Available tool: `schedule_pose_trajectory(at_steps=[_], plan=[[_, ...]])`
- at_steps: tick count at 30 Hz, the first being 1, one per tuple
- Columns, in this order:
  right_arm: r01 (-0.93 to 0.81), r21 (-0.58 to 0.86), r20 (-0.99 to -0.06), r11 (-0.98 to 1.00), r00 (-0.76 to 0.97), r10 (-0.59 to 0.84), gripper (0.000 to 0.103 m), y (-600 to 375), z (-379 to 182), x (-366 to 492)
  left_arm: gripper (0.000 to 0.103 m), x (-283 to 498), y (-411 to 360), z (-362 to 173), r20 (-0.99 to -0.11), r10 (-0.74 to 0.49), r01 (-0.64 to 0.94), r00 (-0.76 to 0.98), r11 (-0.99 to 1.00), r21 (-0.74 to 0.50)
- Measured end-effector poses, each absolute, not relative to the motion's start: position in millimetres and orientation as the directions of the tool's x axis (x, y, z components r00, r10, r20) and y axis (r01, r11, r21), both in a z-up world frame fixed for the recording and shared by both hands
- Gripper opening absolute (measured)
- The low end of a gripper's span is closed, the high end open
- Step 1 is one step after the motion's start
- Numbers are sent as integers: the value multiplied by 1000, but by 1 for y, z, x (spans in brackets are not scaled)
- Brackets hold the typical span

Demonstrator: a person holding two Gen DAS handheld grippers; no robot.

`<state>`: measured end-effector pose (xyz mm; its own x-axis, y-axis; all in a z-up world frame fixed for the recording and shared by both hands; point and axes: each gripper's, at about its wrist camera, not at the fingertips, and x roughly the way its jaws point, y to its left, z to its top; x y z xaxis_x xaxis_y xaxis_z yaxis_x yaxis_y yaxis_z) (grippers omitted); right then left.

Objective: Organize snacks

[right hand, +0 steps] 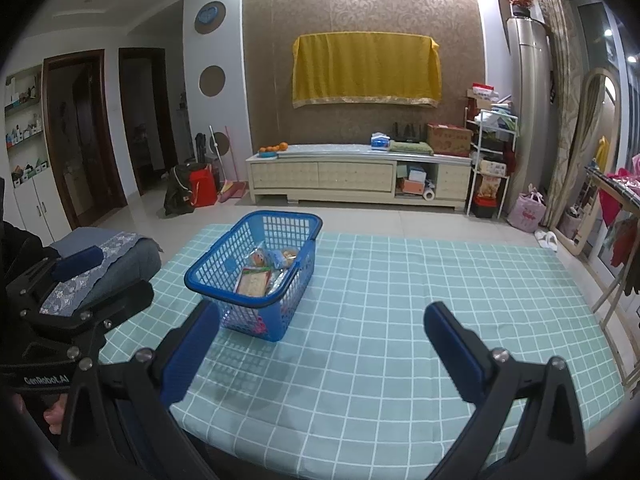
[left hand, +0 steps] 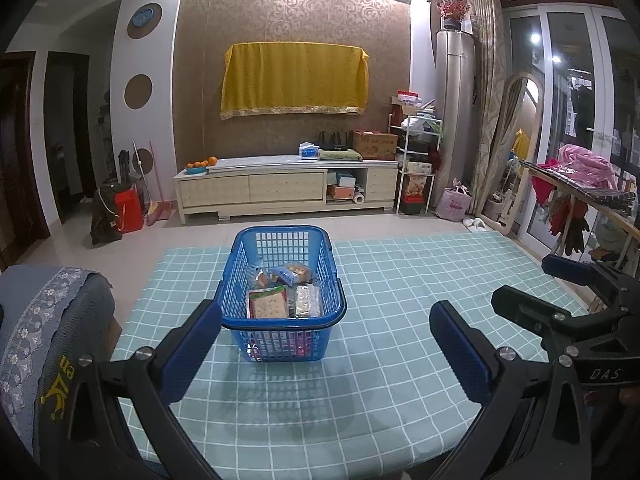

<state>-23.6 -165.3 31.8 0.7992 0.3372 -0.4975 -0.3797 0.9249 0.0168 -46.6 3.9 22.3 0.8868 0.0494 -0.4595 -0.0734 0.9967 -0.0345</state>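
Note:
A blue plastic basket (left hand: 280, 336) stands on the table's green checked cloth (left hand: 400, 300); it also shows in the right wrist view (right hand: 208, 276). Inside lie several snack packs: a cracker pack (left hand: 269, 303), a silvery pack (left hand: 308, 300) and a blue-wrapped cookie pack (left hand: 290, 273). My left gripper (left hand: 326, 354) is open and empty, just in front of the basket. My right gripper (right hand: 322, 354) is open and empty, to the right of the basket and nearer the front edge. The right gripper shows at the right edge of the left wrist view (left hand: 568, 292).
A chair back with a grey lace-trimmed cover (left hand: 44, 336) stands at the table's left edge. A folding rack with clothes (left hand: 576, 188) stands to the right of the table. A TV cabinet (left hand: 288, 188) stands against the far wall.

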Motion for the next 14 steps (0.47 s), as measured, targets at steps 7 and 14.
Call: schedule_pose_trajectory(at_steps=[7,14], plan=[[-378,13,-496,926,801,335,103,-165,32,-24,103,-47,3,22,-461,46,-70,886,997,-35],[-378,14,-497,926,801,334,103,-165,32,-24,103,-49,4,23,-461,45,-70,886,997,-37]])
